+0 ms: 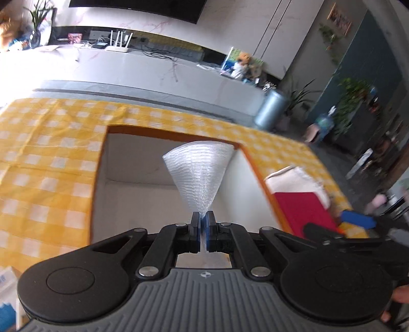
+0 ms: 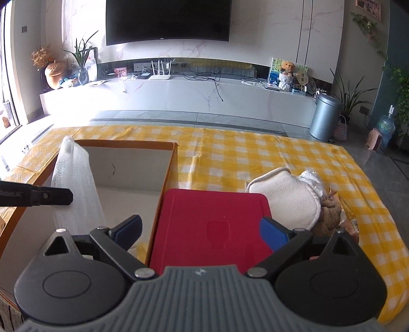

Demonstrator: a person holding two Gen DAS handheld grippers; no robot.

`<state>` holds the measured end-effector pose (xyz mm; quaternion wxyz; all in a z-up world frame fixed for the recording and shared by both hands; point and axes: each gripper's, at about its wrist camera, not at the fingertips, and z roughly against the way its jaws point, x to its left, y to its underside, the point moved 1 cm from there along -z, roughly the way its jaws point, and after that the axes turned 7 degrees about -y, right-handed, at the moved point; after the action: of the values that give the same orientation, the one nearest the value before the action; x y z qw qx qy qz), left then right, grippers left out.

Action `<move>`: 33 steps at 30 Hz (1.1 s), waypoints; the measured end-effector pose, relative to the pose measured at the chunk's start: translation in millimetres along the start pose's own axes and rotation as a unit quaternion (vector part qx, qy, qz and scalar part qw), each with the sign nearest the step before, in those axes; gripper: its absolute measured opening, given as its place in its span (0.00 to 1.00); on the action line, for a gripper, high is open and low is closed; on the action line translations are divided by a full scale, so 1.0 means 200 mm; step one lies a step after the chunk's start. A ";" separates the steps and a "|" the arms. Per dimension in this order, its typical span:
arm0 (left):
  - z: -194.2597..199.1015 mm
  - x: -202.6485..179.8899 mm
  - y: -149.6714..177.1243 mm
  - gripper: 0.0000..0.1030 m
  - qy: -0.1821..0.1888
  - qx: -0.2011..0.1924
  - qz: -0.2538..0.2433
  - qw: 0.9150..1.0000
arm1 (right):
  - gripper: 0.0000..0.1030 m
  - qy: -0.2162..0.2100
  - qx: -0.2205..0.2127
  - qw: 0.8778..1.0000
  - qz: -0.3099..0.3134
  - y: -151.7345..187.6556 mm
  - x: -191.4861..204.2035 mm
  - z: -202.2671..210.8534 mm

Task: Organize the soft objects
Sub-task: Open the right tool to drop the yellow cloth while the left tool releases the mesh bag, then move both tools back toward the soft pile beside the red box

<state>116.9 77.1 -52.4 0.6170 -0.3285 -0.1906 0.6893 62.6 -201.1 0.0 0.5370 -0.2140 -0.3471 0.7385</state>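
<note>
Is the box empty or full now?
Nearly empty: the box shows bare white floor and walls; only the mesh sleeve, pinched in the left tool, hangs over it.

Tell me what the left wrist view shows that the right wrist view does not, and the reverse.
Only the left wrist view shows the left gripper shut on the white mesh sleeve, pinched at its narrow end.

Only the right wrist view shows the right gripper open and empty, the cream pouch and the television.

Both show the mesh sleeve over the cardboard box, the red tray and the yellow checked cloth.
</note>
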 end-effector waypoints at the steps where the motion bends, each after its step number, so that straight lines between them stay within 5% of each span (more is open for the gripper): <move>1: -0.03 0.03 0.01 0.03 -0.011 0.013 0.004 1.000 | 0.94 -0.002 0.000 1.000 0.000 0.00 0.00 0.00; 5: -0.08 0.11 0.04 0.03 -0.033 0.049 0.009 0.998 | 0.94 -0.006 -0.001 1.000 0.002 0.02 0.00 0.02; 11: 0.00 0.05 0.05 0.11 -0.057 0.040 -0.038 0.997 | 0.94 -0.006 0.003 1.000 0.014 0.03 0.03 0.02; 13: 0.02 0.03 0.06 0.51 -0.091 0.033 -0.058 0.994 | 0.94 -0.004 0.006 1.000 0.016 0.03 0.03 0.01; 17: 0.10 -0.01 0.06 0.55 -0.137 0.018 -0.084 0.987 | 0.94 0.003 0.006 1.000 0.022 0.04 0.03 0.00; 21: 0.21 0.00 0.04 0.60 -0.137 -0.004 -0.067 0.988 | 0.93 0.007 0.009 1.000 0.026 0.05 0.03 -0.01; 26: 0.33 -0.06 0.02 0.67 -0.234 -0.076 -0.103 0.964 | 0.93 0.018 0.012 0.999 0.029 0.06 0.03 -0.01; 33: 0.47 -0.08 -0.02 0.72 -0.179 -0.119 -0.079 0.973 | 0.94 0.018 0.010 0.999 0.024 0.06 0.01 0.01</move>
<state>54.8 75.5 21.1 0.5816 -0.2544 -0.4041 0.6586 53.4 -200.9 -7.3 0.5273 -0.2305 -0.3250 0.7505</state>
